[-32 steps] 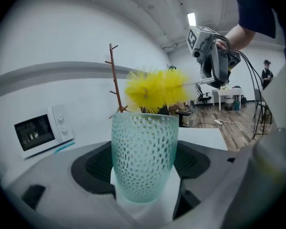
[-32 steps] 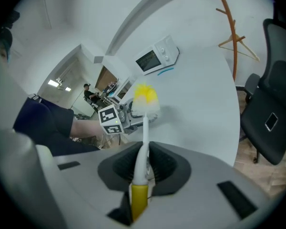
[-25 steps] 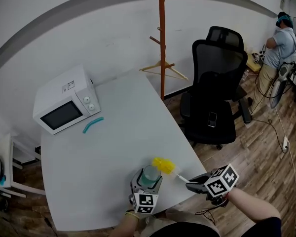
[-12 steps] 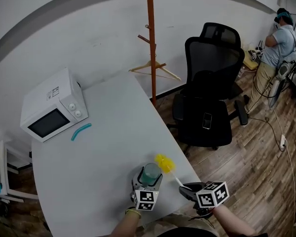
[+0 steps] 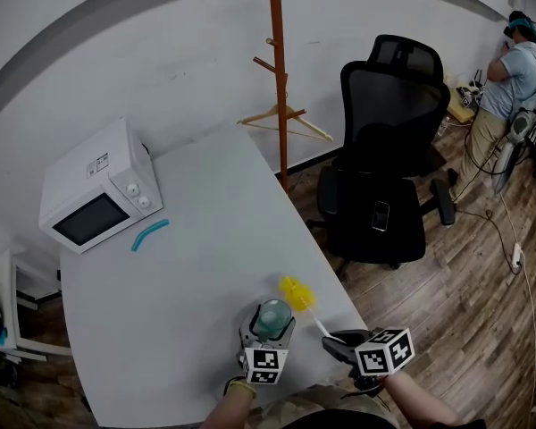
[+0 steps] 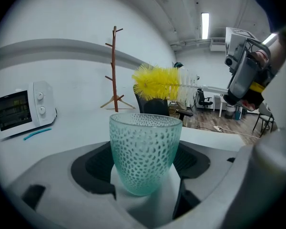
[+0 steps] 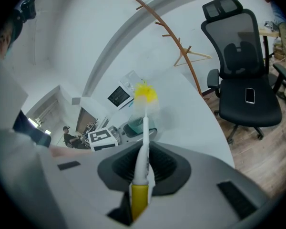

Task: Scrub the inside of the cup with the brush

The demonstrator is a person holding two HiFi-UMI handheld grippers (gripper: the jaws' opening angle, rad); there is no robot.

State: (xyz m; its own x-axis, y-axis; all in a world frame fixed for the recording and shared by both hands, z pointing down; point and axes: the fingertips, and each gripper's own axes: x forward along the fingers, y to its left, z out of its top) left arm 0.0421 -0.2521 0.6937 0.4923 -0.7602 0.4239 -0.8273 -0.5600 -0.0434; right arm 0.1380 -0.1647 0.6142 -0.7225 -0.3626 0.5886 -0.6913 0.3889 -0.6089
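Observation:
A dimpled teal glass cup (image 6: pixel 144 151) stands upright between the jaws of my left gripper (image 6: pixel 145 185), which is shut on it; in the head view the cup (image 5: pixel 272 316) sits near the table's front edge. My right gripper (image 7: pixel 142 175) is shut on the white handle of a brush (image 7: pixel 143 142) with a yellow bristle head (image 7: pixel 145 95). The bristle head (image 5: pixel 297 294) hovers just right of and above the cup's rim, outside the cup. From the left gripper view the yellow bristles (image 6: pixel 157 81) hang above and behind the rim.
A white microwave (image 5: pixel 96 189) stands at the table's far left, a teal strip (image 5: pixel 149 234) lying beside it. An orange coat rack (image 5: pixel 277 70) and a black office chair (image 5: pixel 384 159) stand past the grey table (image 5: pixel 205 239). A person (image 5: pixel 509 70) stands far right.
The head view shifted slightly. The cup and brush keep nearly the same places, with the bristle head still beside the cup's rim.

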